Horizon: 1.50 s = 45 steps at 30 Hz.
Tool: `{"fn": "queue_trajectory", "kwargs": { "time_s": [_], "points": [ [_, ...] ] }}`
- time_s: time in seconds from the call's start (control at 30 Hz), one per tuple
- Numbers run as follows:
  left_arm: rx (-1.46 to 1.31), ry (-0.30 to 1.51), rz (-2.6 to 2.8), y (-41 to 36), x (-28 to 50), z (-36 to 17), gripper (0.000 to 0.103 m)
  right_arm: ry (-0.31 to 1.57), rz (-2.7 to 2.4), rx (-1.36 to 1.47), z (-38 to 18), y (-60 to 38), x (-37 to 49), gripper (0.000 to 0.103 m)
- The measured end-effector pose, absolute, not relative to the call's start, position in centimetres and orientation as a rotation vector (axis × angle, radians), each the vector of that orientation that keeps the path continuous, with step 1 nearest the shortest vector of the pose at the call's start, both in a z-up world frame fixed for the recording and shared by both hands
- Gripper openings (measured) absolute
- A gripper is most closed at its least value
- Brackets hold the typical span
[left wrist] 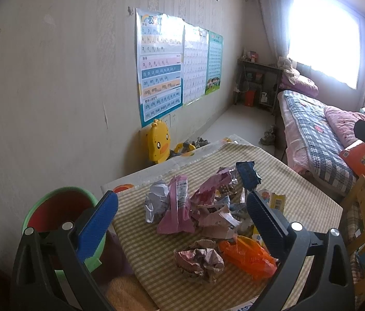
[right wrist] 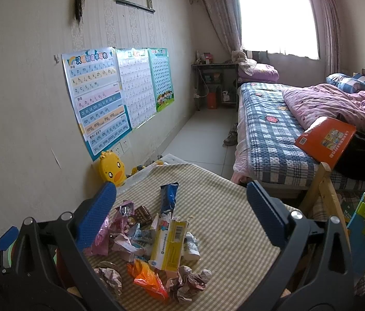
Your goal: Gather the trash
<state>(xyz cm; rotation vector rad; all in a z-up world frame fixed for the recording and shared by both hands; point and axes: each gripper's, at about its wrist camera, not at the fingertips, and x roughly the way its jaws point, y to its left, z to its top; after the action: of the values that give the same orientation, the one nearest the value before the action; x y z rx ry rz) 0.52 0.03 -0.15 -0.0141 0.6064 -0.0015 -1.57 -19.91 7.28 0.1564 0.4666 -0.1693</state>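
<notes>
Both tongs hover above the table, nothing between the pads. Left tongs (left wrist: 182, 204) spread wide apart; right tongs (right wrist: 181, 199) likewise wide apart and empty.

Trash sits in a loose heap at centre of the green-and-cream checked tablecloth (left wrist: 299, 189), lower middle of both views. In the heap:
- pink foil snack wrapper (left wrist: 176, 212), flattened, centre of the left wrist view
- crumpled brownish paper ball (left wrist: 199, 260), nearest the camera, lower centre
- orange plastic bag (left wrist: 247, 258), just beside the ball, to its right
- dark blue foil packet (right wrist: 169, 197), far edge of the heap
- yellow cardboard carton with barcode (right wrist: 169, 246), lying across other scraps

Green plastic bin with red lining (left wrist: 58, 207) stands off the table edge, lower left of the left wrist view; likely the destination.

Handling, as judged: everything is light and soft. Foil and bag are slippery and will crush flat, so pinch at a fold or bunched part. Paper ball is springy; grip across its middle. Carton is stiffer; take it across its narrow faces. Pieces overlap, so neighbours may drag along.
</notes>
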Motion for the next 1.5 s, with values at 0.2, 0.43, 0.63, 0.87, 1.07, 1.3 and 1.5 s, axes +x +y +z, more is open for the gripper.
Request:
{"fn": "queue_trajectory", "kwargs": {
  "time_s": [0.2, 0.43, 0.63, 0.87, 1.07, 1.3, 1.5],
  "points": [
    [-0.016, 0.615, -0.001, 0.04, 0.76, -0.24, 0.095, 0.469, -0.169, 0.157, 7.26, -19.95, -1.54, 0.099],
    [-0.014, 0.624, 0.002, -0.01, 0.89, -0.39, 0.095, 0.472, -0.169, 0.154, 7.07, -19.96, -1.54, 0.099],
    [-0.015, 0.627, 0.007, 0.07, 1.02, -0.62, 0.095, 0.475, -0.168, 0.152, 7.01, -19.95, -1.49, 0.099],
    [-0.015, 0.633, 0.009, 0.12, 1.13, -0.81, 0.095, 0.479, -0.169, 0.149, 6.87, -19.95, -1.45, 0.099],
    [-0.014, 0.636, 0.01, 0.09, 1.19, -0.88, 0.095, 0.484, -0.172, 0.146, 6.59, -19.95, -1.59, 0.099],
    [-0.01, 0.637, 0.011, 0.24, 1.28, -0.98, 0.095, 0.514, -0.18, 0.147, 6.4, -19.95, -1.19, 0.099],
    [-0.01, 0.647, 0.019, 0.52, 1.4, -1.05, 0.095, 0.52, -0.182, 0.133, 6.45, -19.65, -1.04, 0.099]
  ]
}}
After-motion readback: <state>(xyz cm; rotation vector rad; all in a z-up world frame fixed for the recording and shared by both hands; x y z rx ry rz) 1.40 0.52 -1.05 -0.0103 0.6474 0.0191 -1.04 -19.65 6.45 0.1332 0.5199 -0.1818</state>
